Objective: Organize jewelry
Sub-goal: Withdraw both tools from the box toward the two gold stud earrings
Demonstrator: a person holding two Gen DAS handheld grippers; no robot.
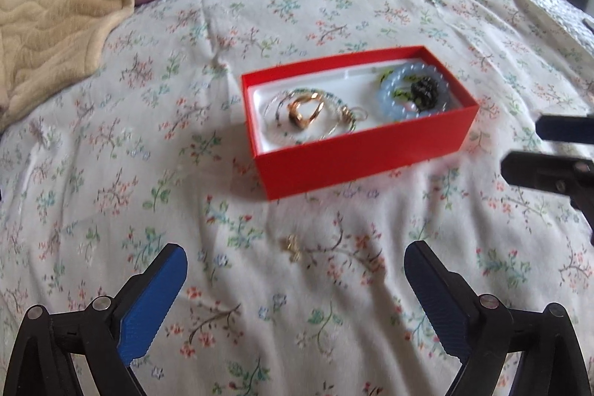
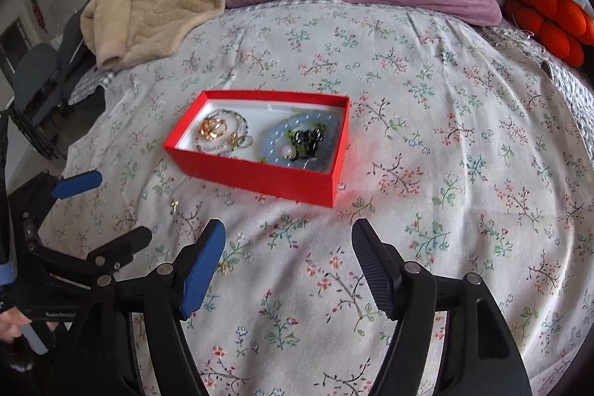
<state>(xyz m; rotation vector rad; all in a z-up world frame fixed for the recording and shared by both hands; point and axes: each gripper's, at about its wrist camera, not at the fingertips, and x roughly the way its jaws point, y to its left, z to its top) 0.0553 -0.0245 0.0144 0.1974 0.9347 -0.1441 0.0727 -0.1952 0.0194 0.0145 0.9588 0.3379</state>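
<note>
Earring (image 1: 290,246): small, gold, loose on the bedspread (image 1: 111,173) just ahead of the left gripper (image 1: 295,266), near the red box (image 1: 356,166). Likely light, hard, slippery, sunk in soft cloth; best pinched across its middle. Left jaws wide apart, empty. Right gripper (image 2: 287,249) likewise spread, empty.

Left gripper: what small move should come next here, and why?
Probably lower the left gripper, fingers open, onto the small gold piece lying loose on the floral bedspread and close on it. It is the only jewelry visible outside the red box, and it sits just ahead, between the fingers.
</note>
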